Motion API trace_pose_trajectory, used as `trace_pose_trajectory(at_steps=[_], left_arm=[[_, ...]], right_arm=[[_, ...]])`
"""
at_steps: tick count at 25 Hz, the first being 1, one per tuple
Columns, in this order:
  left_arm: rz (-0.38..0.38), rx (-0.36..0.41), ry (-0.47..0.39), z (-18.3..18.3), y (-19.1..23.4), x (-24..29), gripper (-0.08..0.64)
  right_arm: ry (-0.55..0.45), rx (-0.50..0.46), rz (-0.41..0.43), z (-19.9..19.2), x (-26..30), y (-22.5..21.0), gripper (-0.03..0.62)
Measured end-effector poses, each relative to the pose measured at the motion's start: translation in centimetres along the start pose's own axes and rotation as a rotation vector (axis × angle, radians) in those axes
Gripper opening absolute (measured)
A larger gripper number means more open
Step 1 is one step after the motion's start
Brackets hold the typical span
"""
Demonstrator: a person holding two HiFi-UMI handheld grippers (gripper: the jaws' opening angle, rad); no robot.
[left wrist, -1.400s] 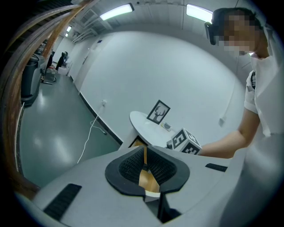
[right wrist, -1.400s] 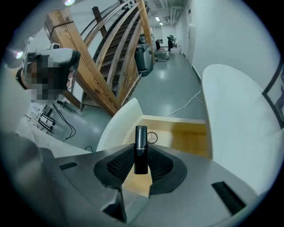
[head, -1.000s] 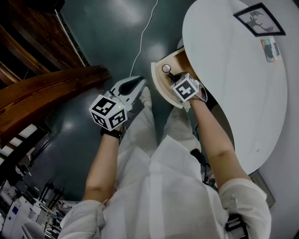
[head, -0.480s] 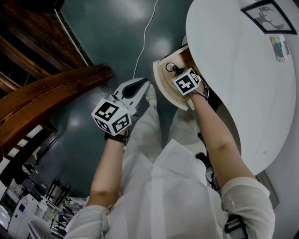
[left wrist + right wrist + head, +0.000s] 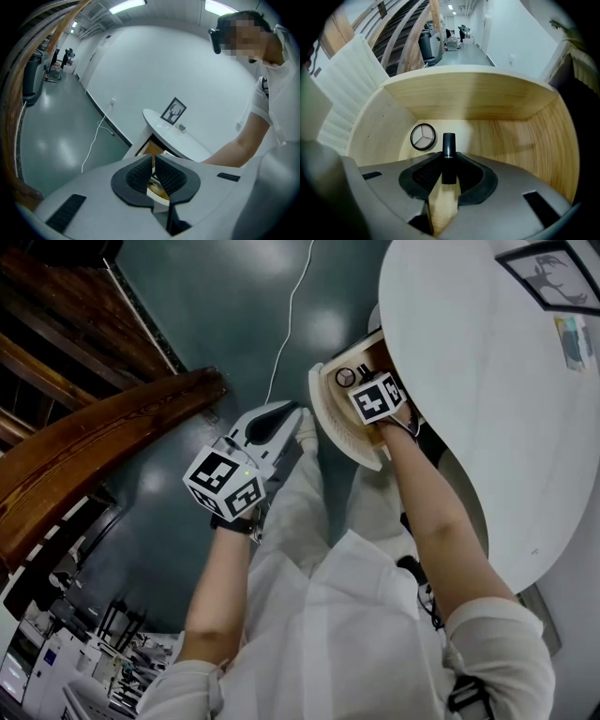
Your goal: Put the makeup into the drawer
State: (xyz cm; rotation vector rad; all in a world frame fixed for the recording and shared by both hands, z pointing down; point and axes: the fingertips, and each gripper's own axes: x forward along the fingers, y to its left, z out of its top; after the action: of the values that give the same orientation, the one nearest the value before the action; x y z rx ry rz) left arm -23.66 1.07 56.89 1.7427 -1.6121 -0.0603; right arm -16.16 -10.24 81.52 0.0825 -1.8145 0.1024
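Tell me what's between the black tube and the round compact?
Only bare drawer floor, between the black tube in the right gripper and the round compact; the right gripper view shows it.

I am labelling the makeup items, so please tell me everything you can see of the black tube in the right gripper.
The black tube is a slim round cylinder, dark and smooth like plastic, with a thin seam that seems to part cap from body. The right gripper is shut on it: both pads press its lower part, and its capped end sticks out beyond them. It points into the wooden drawer, near a round compact but apart from it. Whether it touches the drawer floor cannot be told.
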Motion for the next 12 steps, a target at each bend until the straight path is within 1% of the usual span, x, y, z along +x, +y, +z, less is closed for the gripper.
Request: trace_pose_trajectory(at_steps=[6, 12], left_arm=[[-0.009, -0.008, 0.008, -0.19, 0.38, 0.50, 0.034], [-0.012, -0.012, 0.001, -0.16, 0.54, 0.48, 0.034]], right_arm=[[-0.008, 0.023, -0.022, 0.42, 0.40, -0.62, 0.084], [-0.023, -0.006, -0.025, 0.80, 0.63, -0.45, 0.084]])
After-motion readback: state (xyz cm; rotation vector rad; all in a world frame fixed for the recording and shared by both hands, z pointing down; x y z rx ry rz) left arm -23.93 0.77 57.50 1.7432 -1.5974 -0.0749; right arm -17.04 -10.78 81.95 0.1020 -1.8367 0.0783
